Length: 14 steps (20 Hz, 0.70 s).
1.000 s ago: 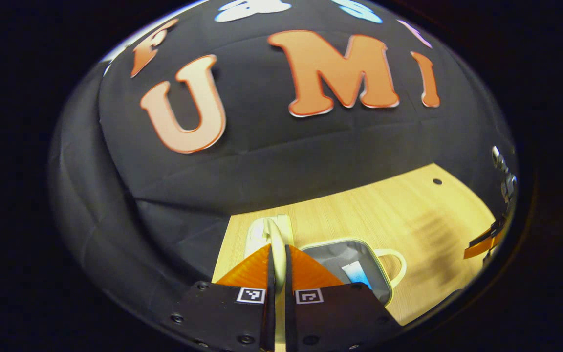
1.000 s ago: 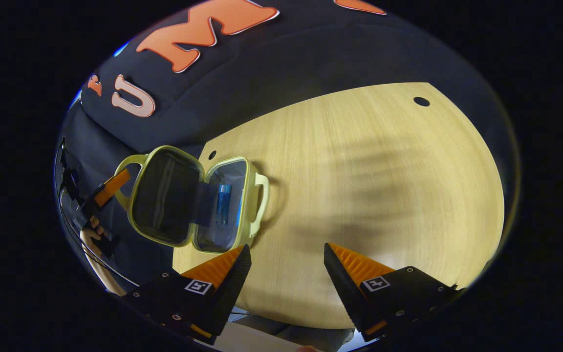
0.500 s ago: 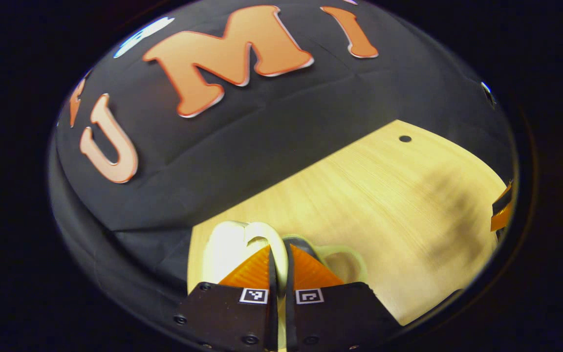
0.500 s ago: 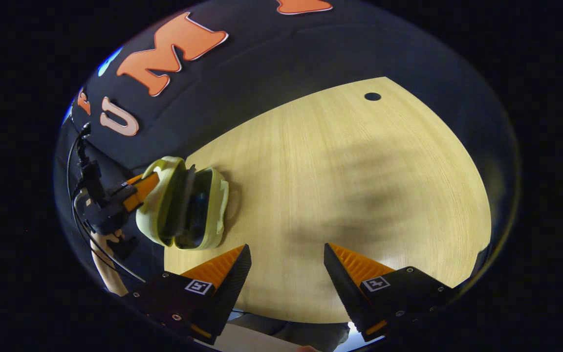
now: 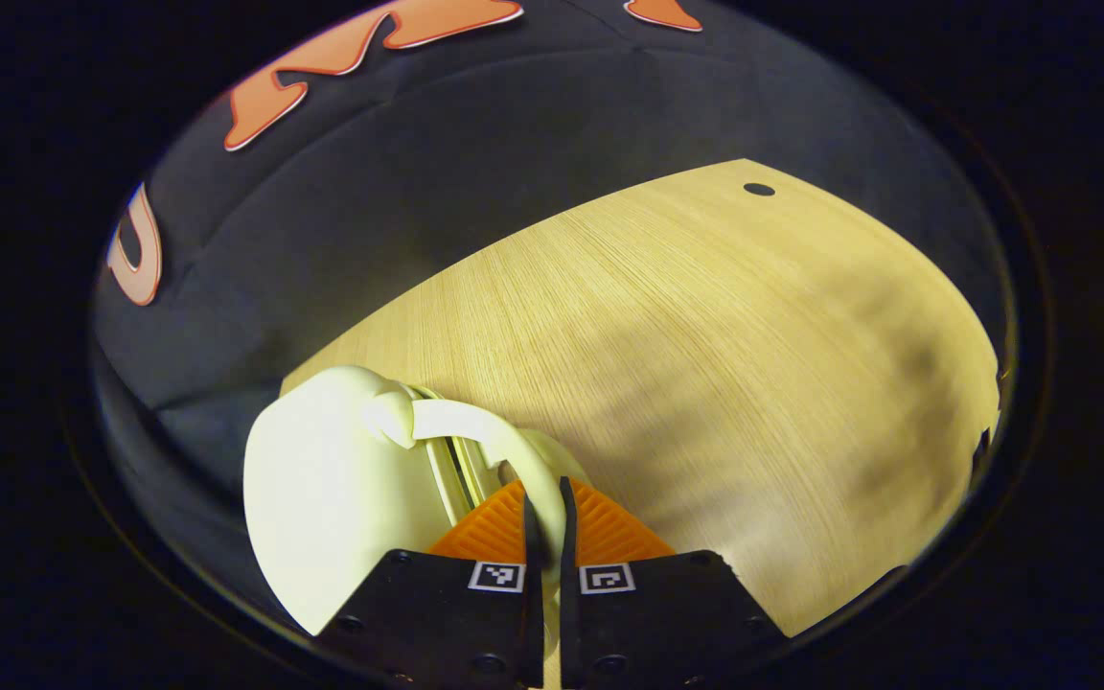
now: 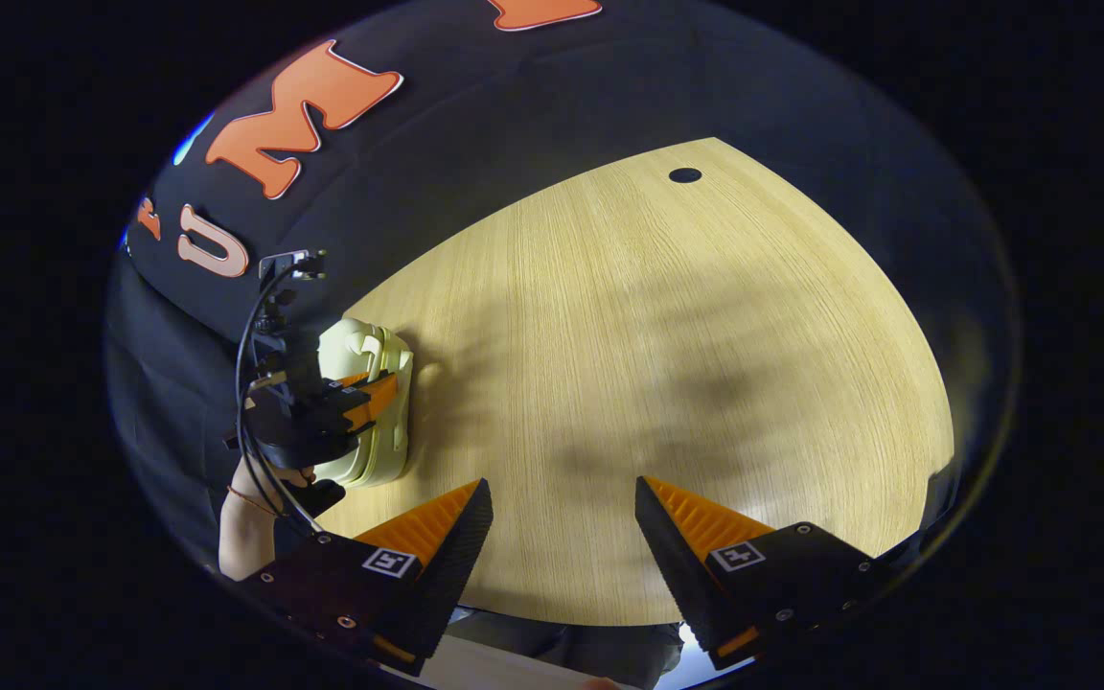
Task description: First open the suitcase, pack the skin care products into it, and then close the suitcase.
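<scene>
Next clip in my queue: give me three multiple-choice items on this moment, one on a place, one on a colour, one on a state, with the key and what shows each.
1. Where on the table does the suitcase sit?
A. beside the dark hole at the far side
B. at the edge next to the black cloth wall
C. in the middle of the table

2. What colour is the suitcase shell?
A. pale yellow-cream
B. blue
C. black

3. How is the left claw set?
A. wide open above the table
B. shut on the suitcase handle
C. open around a bottle

Key: 1 B, the right gripper view shows the suitcase at the edge by the cloth. 2 A, both views show a cream shell. 3 B, the left gripper view shows both fingers pressing the handle; the right claw is the open one.
</scene>
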Motion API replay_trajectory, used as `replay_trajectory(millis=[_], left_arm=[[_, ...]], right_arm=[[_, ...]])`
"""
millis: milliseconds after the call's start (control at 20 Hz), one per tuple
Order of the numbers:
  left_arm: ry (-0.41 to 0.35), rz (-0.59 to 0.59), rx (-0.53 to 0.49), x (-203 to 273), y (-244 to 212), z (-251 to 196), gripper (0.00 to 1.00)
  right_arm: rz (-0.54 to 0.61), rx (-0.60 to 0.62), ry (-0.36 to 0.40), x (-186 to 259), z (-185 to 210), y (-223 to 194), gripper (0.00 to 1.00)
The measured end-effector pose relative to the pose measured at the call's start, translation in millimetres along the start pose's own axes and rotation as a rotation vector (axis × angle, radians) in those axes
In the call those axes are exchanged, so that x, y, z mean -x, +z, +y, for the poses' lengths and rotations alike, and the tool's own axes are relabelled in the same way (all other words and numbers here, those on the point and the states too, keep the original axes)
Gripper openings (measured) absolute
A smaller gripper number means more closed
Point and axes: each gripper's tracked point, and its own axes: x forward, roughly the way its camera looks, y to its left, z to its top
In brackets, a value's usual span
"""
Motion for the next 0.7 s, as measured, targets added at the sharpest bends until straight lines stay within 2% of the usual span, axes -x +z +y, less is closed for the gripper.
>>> replay_trajectory(millis=[100, 400, 550, 650, 700], left_arm=[[0.012, -0.017, -0.001, 2.1, 4.6, -1.6, 0.08], [-0.049, -0.027, 0.008, 2.1, -1.1, -4.2, 0.18], [-0.043, -0.061, 0.015, 22.0, 5.0, -0.1, 0.39], [-0.049, -0.097, 0.044, 34.0, 11.3, 2.7, 0.48], [-0.056, -0.119, 0.072, 45.8, 17.4, 4.6, 0.65]], right_arm=[[0.001, 0.001, 0.002, 0.4, 1.0, -2.2, 0.95], [0.016, 0.02, 0.021, -9.6, 12.1, -2.5, 0.96], [0.018, 0.045, 0.023, -15.1, 19.3, -2.0, 0.96], [0.01, 0.064, 0.02, -17.4, 22.1, 1.0, 0.95], [0.002, 0.071, 0.021, -17.8, 26.1, 4.7, 0.95]])
